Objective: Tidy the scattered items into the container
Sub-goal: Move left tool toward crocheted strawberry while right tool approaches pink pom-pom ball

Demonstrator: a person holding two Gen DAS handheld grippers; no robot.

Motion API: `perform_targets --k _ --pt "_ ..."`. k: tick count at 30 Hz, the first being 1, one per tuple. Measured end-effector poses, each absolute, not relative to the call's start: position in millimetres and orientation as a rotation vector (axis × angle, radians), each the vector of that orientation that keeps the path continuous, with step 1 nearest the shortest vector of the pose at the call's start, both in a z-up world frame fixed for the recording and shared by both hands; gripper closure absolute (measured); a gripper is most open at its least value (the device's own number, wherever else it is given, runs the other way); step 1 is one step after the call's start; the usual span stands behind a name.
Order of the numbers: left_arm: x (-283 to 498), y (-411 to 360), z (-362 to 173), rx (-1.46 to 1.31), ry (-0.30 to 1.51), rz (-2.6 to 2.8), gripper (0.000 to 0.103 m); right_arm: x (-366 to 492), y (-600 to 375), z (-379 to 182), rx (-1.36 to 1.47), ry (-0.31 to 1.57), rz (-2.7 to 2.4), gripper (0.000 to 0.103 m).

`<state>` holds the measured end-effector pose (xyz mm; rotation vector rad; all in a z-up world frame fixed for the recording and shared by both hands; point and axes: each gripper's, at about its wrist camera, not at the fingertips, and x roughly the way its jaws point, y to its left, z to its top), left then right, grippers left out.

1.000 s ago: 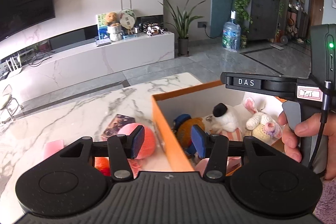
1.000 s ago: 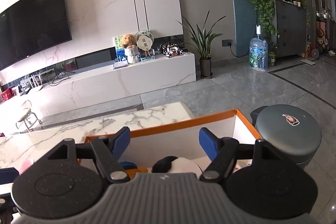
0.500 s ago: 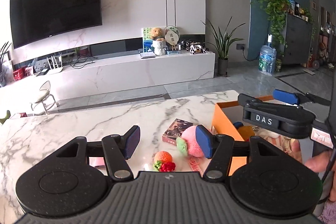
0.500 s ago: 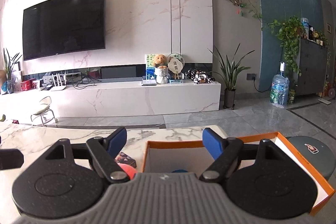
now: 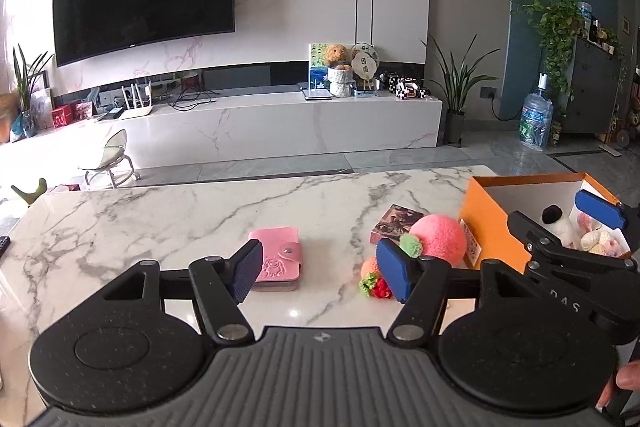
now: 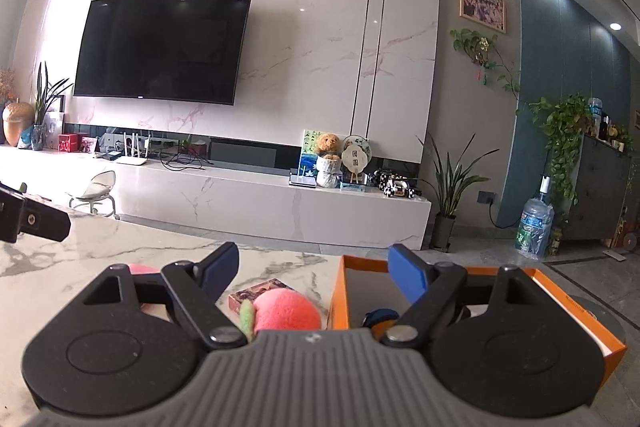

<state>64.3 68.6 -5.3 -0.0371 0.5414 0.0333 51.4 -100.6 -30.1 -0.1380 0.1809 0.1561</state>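
The marble bench [image 5: 168, 211] fills the middle of the left wrist frame. The orange container [image 5: 492, 231] stands at its right edge, with soft toys inside. The left gripper [image 5: 320, 269] is empty with fingers apart; the pink wallet [image 5: 276, 259] lies just behind its left finger, and the pink ball [image 5: 438, 237] and small strawberry toy [image 5: 372, 277] by its right finger. The right gripper [image 6: 310, 271], also spread and empty, hangs over the container's left wall.

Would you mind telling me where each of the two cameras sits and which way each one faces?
Left wrist: on the left gripper, facing the marble table, pink wallet and TV wall; the right gripper and a fingertip show.
Right wrist: on the right gripper, facing the TV wall over the orange box; part of the left tool shows.
Shared: pink plush peach, orange box, TV.
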Motion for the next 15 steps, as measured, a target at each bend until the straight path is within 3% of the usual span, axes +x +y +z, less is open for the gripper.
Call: perform_targets --k 15 --pt "62 115 -41 -0.107 0.571 0.046 0.021 39 -54 -61 -0.206 0.305 0.125 0.011"
